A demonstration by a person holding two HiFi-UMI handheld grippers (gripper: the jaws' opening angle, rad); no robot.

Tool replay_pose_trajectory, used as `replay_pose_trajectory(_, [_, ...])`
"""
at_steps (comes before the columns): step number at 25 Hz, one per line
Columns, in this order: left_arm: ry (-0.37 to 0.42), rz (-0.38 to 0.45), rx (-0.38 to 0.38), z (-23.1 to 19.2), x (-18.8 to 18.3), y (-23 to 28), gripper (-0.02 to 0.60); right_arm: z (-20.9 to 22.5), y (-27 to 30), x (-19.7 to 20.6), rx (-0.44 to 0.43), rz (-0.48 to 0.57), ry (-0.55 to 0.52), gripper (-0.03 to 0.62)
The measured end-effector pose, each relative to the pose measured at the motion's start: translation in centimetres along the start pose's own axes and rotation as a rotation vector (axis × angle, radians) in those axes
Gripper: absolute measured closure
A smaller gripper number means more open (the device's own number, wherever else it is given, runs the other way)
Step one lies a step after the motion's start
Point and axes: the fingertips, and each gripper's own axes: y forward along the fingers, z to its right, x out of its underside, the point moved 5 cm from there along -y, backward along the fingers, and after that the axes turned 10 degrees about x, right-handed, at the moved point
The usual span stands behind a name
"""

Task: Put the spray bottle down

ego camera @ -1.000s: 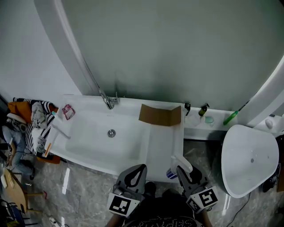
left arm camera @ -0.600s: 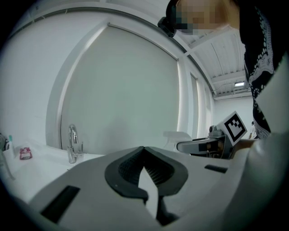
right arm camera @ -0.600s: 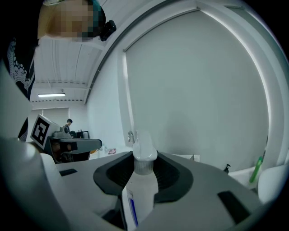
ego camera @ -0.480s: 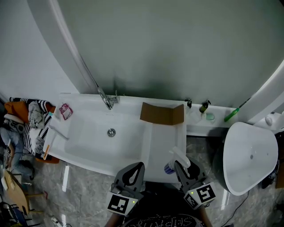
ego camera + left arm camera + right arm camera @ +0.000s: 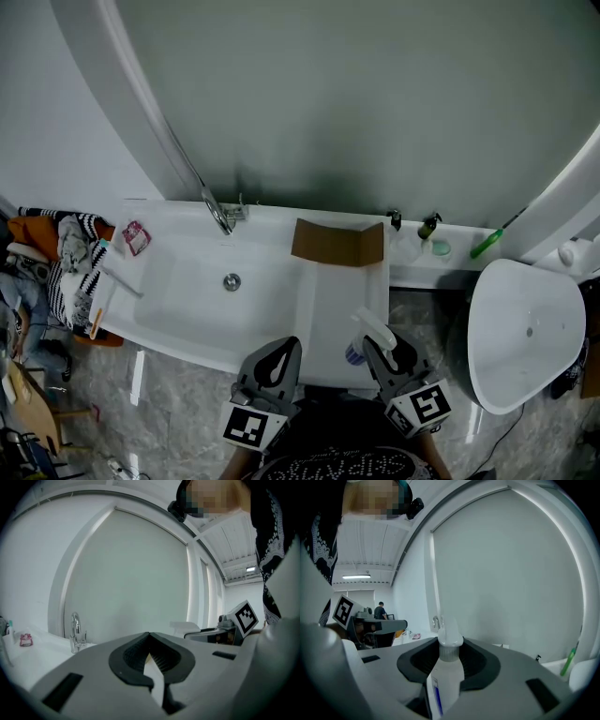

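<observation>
Spray bottle point(image 5: 445, 681) upright, long axis vertical, clamped in right hand-held gripper point(image 5: 447, 648). It sits lower centre-right of the head view, over the white sink's point(image 5: 187, 291) near edge. Nozzle apparently points toward the grey-green wall point(image 5: 356, 112). Left hand-held gripper point(image 5: 149, 637): jaws together, empty. Marbled grey floor point(image 5: 187, 384).

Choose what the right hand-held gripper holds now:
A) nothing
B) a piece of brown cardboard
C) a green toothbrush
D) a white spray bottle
D: the right gripper view shows the spray bottle standing upright between the closed jaws of the right hand-held gripper.
</observation>
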Motion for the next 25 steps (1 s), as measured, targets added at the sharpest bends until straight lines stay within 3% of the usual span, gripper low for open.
replay_pose_trajectory(5, [0.026, -0.022, 0.001, -0.1, -0.1, 0.0, 0.581, 0.5, 2.7, 0.1, -0.023, 0.041, -0.069, 0.454])
replay_pose_trajectory(15, [0.018, -0.056, -0.125, -0.9, 0.1, -0.9, 0.581, 2.8, 9.7, 3.1, -0.088, 0.028, -0.077, 0.454])
replay_pose_trajectory(20, [0.023, -0.056, -0.132, -0.7, 0.1, -0.5, 0.581, 3.4, 12.5, 4.5, -0.088, 0.008, -0.122, 0.454])
replay_pose_trajectory(25, [0.032, -0.04, -0.116, -0.6, -0.1, -0.3, 0.581, 3.4, 14.3, 4.5, -0.101, 0.071, -0.128, 0.454])
